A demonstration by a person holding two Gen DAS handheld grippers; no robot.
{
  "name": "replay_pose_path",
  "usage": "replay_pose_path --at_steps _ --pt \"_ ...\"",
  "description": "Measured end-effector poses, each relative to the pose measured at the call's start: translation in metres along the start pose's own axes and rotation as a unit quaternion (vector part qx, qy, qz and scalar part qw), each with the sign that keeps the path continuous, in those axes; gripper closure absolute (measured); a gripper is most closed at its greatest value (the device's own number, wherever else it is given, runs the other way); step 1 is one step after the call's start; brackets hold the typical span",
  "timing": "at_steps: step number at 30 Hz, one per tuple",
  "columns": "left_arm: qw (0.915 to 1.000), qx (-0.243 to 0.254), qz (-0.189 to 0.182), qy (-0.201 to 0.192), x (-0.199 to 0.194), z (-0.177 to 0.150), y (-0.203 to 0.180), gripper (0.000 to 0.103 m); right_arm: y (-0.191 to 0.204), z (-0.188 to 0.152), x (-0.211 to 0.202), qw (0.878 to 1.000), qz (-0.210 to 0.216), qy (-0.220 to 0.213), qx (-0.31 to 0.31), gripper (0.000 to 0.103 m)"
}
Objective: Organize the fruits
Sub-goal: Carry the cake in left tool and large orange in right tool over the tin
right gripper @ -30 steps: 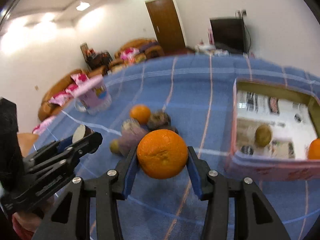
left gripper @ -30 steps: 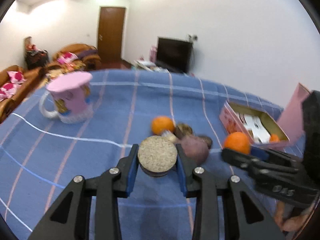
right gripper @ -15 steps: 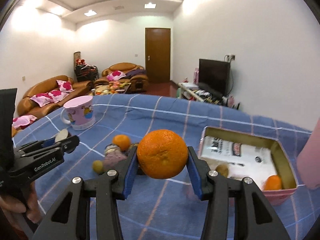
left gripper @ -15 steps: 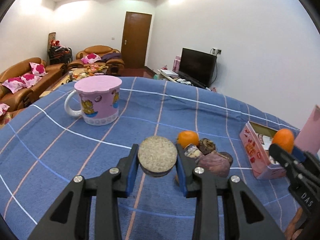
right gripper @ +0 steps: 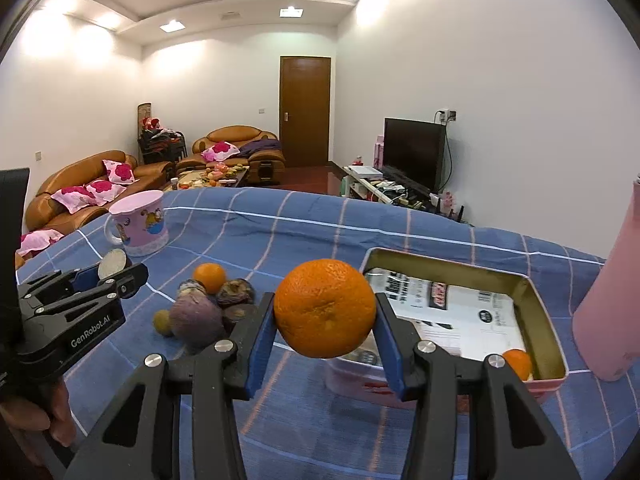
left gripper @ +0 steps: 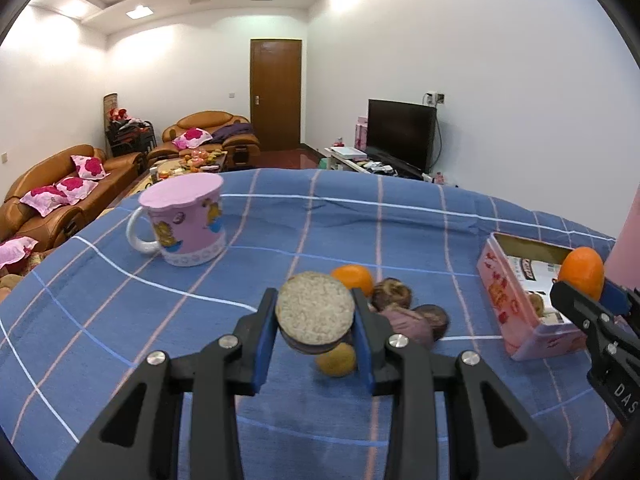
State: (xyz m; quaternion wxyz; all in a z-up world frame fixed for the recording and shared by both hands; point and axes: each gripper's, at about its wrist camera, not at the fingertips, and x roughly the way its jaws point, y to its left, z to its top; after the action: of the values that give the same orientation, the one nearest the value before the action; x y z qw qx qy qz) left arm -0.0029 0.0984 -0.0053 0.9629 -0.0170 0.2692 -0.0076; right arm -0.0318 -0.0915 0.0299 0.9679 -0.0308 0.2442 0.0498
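Blue checked cloth (right gripper: 280, 240) steadier now, both wrists levelled. We pinch halved fruit (left gripper: 315, 311) left, orange (right gripper: 325, 308) right; tin (right gripper: 548, 344) at two o'clock, closer.

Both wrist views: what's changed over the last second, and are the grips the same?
Both cameras tipped upward: the ceiling and sofas came into view and the table sank in frame. The right gripper lifted its orange near the tin. Nothing was taken or let go: the left gripper still clamps the halved fruit. The mug and the fruit pile stayed put.
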Motion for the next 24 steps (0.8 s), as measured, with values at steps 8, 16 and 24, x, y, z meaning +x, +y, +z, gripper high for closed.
replay_pose_path --at_steps 8,16,24 --pt "0.9996 0.012 -0.025 0.002 0.003 0.001 -0.037 0.066 -0.029 -0.003 -0.002 1.0 -0.016 0.006 0.016 0.054" --pt "0.9986 0.034 -0.041 -0.003 0.0 0.0 -0.071 0.066 -0.043 -0.003 -0.005 1.0 -0.027 0.004 0.016 0.054" --pt "0.9975 0.042 -0.058 -0.004 0.003 0.003 -0.1 0.066 -0.066 -0.003 -0.005 0.999 -0.044 0.004 0.021 0.054"
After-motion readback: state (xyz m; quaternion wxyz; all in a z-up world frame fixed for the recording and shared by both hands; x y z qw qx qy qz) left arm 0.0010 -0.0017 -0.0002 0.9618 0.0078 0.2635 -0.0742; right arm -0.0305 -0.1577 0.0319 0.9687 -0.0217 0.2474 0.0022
